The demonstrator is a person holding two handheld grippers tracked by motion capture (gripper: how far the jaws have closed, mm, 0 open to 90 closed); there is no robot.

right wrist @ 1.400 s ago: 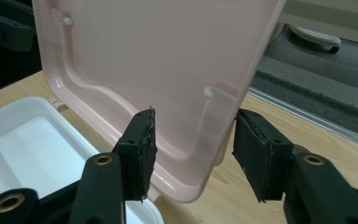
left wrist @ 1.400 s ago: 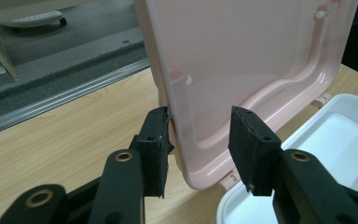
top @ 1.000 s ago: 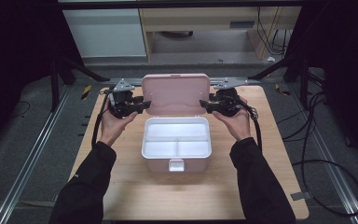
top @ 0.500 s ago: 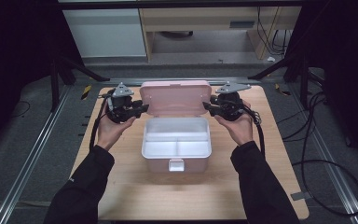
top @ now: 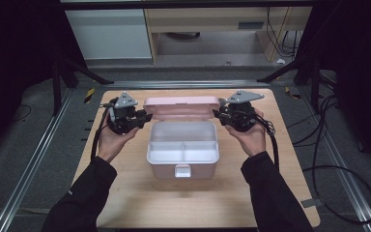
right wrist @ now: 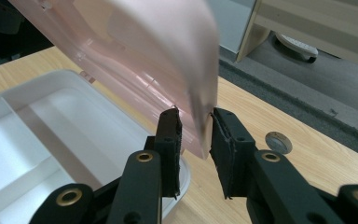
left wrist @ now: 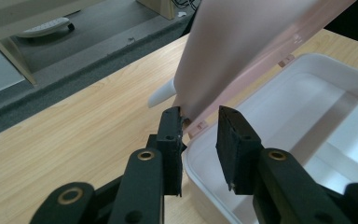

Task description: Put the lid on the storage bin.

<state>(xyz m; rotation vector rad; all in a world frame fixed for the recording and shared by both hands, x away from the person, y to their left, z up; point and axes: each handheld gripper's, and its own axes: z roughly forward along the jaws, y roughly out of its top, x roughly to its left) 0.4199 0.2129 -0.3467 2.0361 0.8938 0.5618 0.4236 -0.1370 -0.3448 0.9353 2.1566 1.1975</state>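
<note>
A pink lunch box (top: 182, 166) with a white divided inner tray stands in the middle of the wooden table. Its pink lid (top: 181, 107) is hinged at the back and stands tilted up. My left gripper (top: 147, 116) is at the lid's left edge and my right gripper (top: 216, 113) at its right edge; both have just been closing. In the left gripper view the lid (left wrist: 242, 42) lies between the jaws (left wrist: 199, 114), touching one pad with a gap at the other. In the right gripper view both pads (right wrist: 196, 116) sit against the blurred lid (right wrist: 158, 51).
The wooden table (top: 193, 203) has bare room in front of the box and on both sides. Metal rails (top: 34, 159) run along the table's sides, and cables (top: 328, 159) lie on the floor at the right. A low cabinet (top: 111, 34) stands behind.
The lid has swung up from lying back to a steep tilt. Both hands have moved slightly outward and up, and both pairs of jaws have narrowed on the lid's edges.
</note>
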